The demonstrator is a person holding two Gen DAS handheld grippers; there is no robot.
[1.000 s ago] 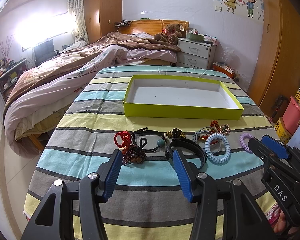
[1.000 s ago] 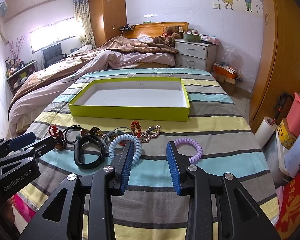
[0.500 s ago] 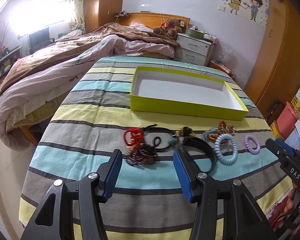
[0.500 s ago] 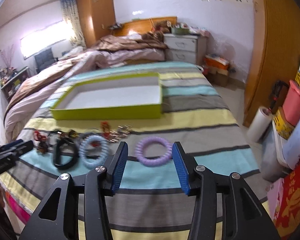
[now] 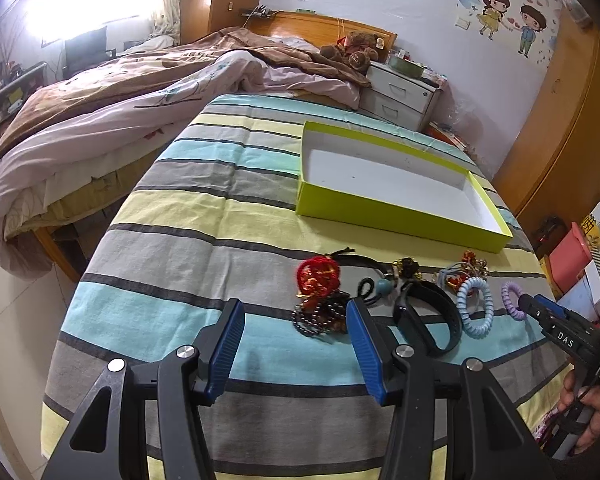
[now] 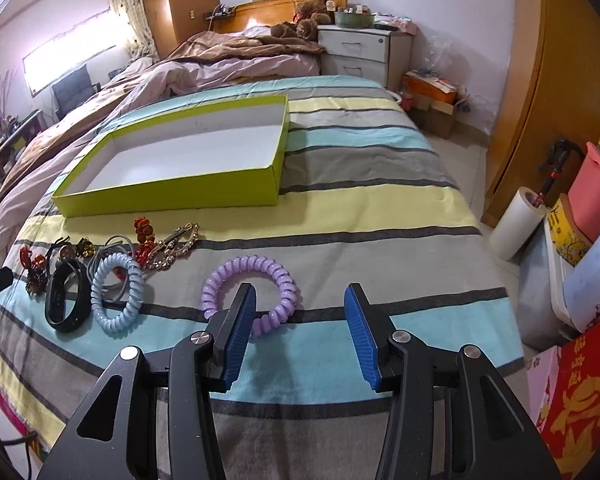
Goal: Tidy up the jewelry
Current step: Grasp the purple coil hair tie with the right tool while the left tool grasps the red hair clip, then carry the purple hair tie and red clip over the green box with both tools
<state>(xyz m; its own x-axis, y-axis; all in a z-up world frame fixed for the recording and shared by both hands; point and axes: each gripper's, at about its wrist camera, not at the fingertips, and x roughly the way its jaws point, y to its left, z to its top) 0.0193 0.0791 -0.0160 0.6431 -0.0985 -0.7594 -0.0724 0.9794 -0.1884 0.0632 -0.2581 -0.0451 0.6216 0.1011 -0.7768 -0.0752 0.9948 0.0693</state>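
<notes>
On the counter's striped cloth [image 5: 204,248], the left gripper [image 5: 296,344] hangs with its jaws spread wide and nothing between them, its right finger just beside a dark bead bracelet [image 5: 320,318] and red knotted charm [image 5: 318,276]. Rightward the row runs on through a black wristband [image 6: 66,300], a pale blue coil tie [image 6: 118,292] and a purple coil tie [image 6: 252,288], all lying short of the lime-green tray [image 6: 172,194]. The right gripper [image 6: 300,328] is also open and empty, its left finger overlapping the purple coil's near rim.
</notes>
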